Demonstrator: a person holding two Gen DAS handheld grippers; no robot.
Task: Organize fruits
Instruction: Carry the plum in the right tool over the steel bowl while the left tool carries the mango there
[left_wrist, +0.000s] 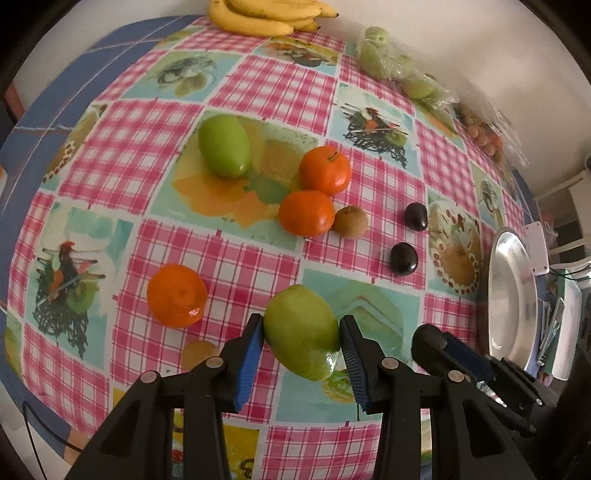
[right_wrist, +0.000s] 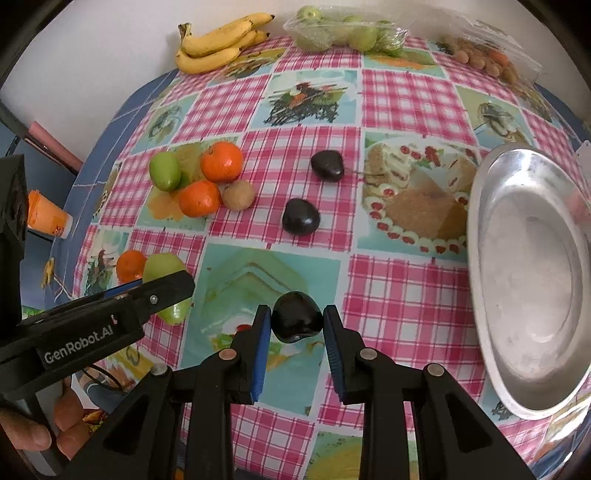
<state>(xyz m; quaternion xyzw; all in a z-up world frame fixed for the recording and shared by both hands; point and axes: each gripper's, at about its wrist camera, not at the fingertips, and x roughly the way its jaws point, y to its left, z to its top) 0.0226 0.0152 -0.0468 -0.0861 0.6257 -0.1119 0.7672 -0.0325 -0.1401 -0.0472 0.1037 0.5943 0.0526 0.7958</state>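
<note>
My left gripper (left_wrist: 301, 338) is shut on a green mango (left_wrist: 303, 332), its pads touching both sides; this also shows in the right wrist view (right_wrist: 166, 284). My right gripper (right_wrist: 297, 325) is shut on a dark plum (right_wrist: 297, 315), just above the cloth. Loose on the table lie another green mango (left_wrist: 224, 144), three oranges (left_wrist: 324, 170) (left_wrist: 306, 213) (left_wrist: 176, 295), a brown kiwi (left_wrist: 350, 221) and two more dark plums (right_wrist: 327, 165) (right_wrist: 300, 216). An empty metal plate (right_wrist: 532, 280) sits at the right.
Bananas (right_wrist: 218, 44), bagged green fruit (right_wrist: 340, 33) and bagged small brown fruit (right_wrist: 480, 55) line the far edge. An orange cup (right_wrist: 46, 214) lies off the table's left edge. The checked tablecloth (right_wrist: 406, 92) covers the round table.
</note>
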